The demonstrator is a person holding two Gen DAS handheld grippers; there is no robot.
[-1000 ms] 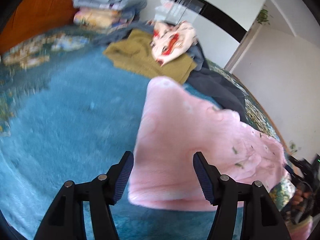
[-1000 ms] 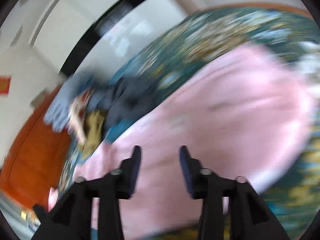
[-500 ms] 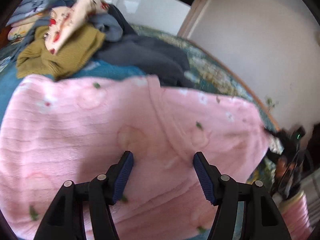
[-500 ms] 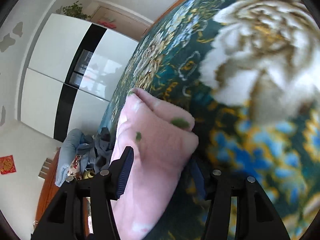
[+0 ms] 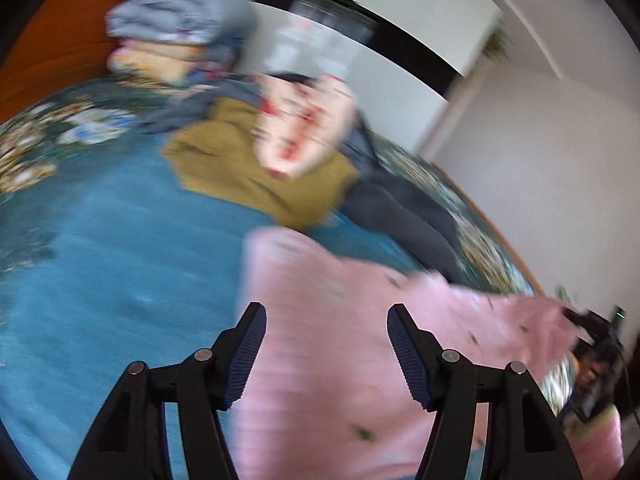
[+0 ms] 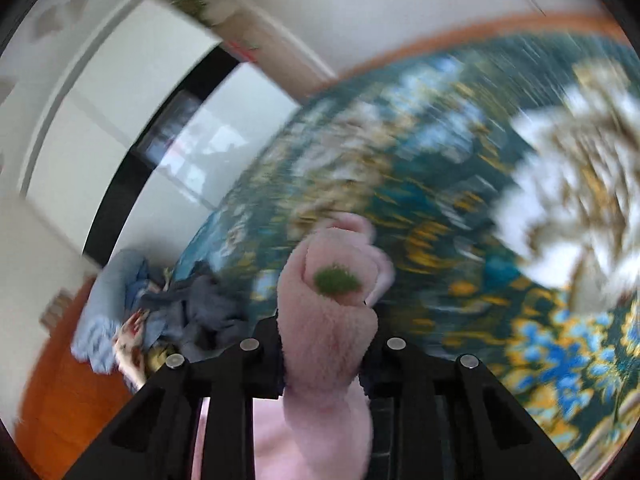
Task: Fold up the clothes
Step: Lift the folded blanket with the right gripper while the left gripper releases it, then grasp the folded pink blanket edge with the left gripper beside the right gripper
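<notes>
Bare blue blanket [image 5: 112,248] leftward; clothes heap [image 5: 264,160] and pink garment [image 5: 340,320] ahead.

A fluffy pink garment [image 5: 344,344] with small green specks is lying spread across the blue blanket [image 5: 112,248], just in front of the heap of unfolded clothes [image 5: 272,160]. One bunched corner [image 6: 328,320] is standing up, rolled thick, showing a green patch.
</notes>
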